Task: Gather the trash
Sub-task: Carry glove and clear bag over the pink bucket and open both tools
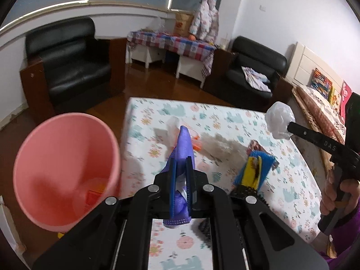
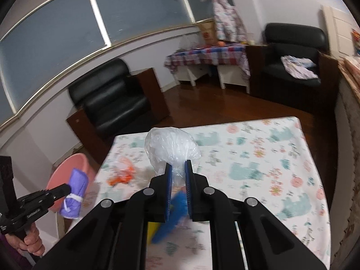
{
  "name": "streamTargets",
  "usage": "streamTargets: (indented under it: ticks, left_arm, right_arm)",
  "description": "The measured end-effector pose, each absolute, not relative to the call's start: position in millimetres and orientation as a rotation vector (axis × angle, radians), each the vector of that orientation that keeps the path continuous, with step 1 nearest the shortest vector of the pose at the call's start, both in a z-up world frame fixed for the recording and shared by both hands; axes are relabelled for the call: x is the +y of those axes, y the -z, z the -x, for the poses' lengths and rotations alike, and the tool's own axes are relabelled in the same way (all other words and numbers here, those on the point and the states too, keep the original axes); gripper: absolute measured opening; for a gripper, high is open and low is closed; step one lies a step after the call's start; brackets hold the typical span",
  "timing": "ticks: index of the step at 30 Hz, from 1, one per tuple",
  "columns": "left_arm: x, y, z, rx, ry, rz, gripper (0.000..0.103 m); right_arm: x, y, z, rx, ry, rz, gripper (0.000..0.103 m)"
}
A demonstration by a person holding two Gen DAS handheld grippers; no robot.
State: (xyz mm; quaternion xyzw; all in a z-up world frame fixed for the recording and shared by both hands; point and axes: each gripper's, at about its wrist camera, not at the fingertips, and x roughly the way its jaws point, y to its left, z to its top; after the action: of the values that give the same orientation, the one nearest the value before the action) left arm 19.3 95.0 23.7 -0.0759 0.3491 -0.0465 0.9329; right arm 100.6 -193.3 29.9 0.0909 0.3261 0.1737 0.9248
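Bedroom, floral-print table cover | left gripper clamped on purple padded packet; right gripper clamped on crumpled clear plastic bag | both above table, pink plastic bin off its left edge | risk: thin bag slips out, drops short of bin.

Right hand-held gripper: blue-padded jaws pinched on the neck of a crumpled clear plastic bag, which bulges above the fingertips.
Left hand-held gripper: at the lower left, clamped on a folded purple cloth packet tied with white string.
Bench: covered with a floral, elephant-printed cloth.
On the bench: an orange and clear wrapper; a blurred blue and yellow item under the jaws.
Round pink plastic bin: on the floor, beside the bench's left edge.
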Motion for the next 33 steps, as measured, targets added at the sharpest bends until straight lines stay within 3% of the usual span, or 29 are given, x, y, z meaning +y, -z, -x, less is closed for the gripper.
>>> streamTargets:
  ticks: [14,33]
  left_arm:
    - [187.9,-40.9,20.6,0.619,-0.146,0.231,0.007]
    - [244.7,-4.7,17.1,0.671,-0.278,0.295,0.007]
  right_arm:
    - [-43.2,-47.7,-103.8,0.720,-0.665,-0.078,0.010]
    - [96.1,3.4,-119.2,0.945,-0.837,-0.016,0.011]
